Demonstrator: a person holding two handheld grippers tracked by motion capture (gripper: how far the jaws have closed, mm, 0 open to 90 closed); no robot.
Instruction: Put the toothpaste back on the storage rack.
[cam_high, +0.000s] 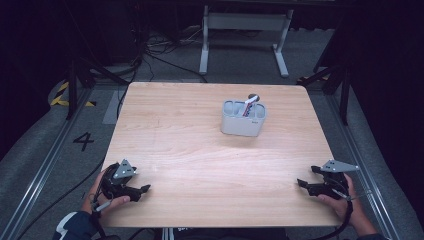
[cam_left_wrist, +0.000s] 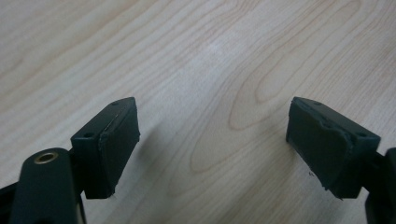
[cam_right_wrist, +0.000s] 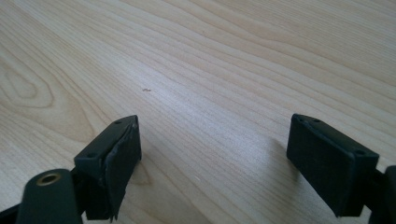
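Both jaws wide and empty, the left gripper (cam_high: 145, 189) and right gripper (cam_high: 300, 183) flank the grey caddy (cam_high: 243, 119), which stands at twelve o'clock, nearer the right.

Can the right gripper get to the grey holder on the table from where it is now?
Probably yes: the right gripper is open and empty, and bare table lies between it and the grey holder.

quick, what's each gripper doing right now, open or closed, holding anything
Left gripper: open, nothing between the jaws, just bare table below.
Right gripper: open, holding nothing, also over bare tabletop.
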